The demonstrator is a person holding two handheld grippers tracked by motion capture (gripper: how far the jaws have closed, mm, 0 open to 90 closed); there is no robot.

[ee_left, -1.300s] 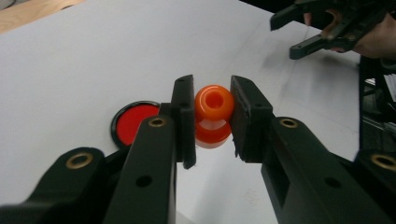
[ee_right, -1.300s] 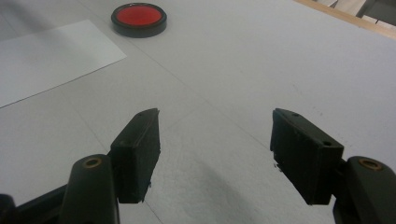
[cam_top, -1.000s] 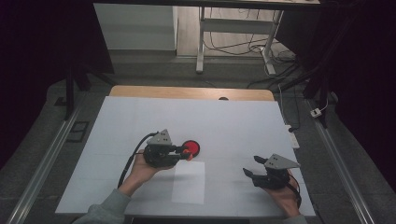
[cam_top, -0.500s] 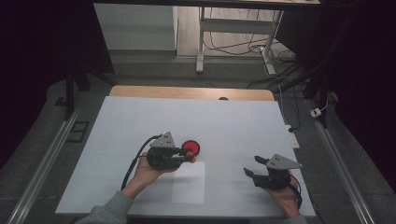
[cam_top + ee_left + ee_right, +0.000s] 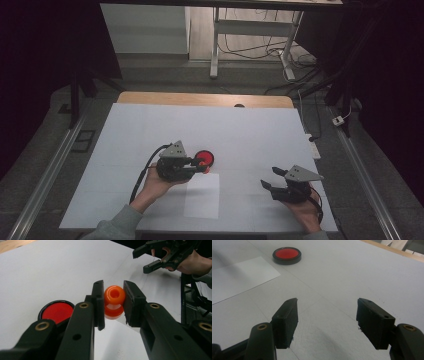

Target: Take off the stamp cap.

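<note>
Left claw: we have it pinching an orange spool by its sides, hole facing the camera, so the grip sits across the waist and cannot roll.
Spool: held clear of the worktop, between the pads, just beside the red dish; in the high view the left claw hangs at the dish.
Dish: a shallow black-rimmed red round, flat on the worktop, near the middle; we judge it the likely place for the spool.
Right claw: spread wide with nothing between its pads, parked well apart at the near right, leaving the left hand room.
White sheet: lies flat just in front of the dish, untouched.
Step, as we judge it: carrying the spool over to the dish; lowering and letting go not yet done.
</note>
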